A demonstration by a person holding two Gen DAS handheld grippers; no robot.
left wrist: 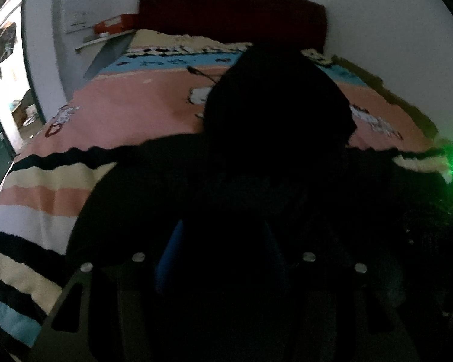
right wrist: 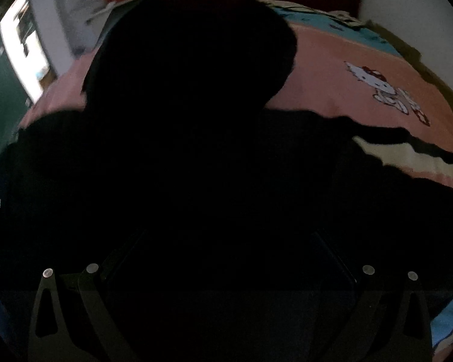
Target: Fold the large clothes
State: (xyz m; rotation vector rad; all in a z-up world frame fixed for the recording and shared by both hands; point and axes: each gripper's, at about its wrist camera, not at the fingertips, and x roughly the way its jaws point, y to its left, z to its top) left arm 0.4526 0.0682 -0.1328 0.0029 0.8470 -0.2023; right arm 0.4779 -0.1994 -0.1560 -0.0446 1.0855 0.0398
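No lettering can be read anywhere; the bedspread (right wrist: 332, 69) bears a cartoon cat print (right wrist: 386, 90); its dark marks (left wrist: 178, 49) may be writing, too blurred to tell.

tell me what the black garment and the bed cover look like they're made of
Black garment: soft matte fabric, probably knit or fleece; it absorbs light, too dark for weave. Bed cover: fuzzy printed plush or fleece, by its blurred stripe edges and dull sheen.

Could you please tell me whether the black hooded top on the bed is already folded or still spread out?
Spread out: the black hooded top lies on the bedspread with its hood toward the headboard and both sleeves stretched sideways.
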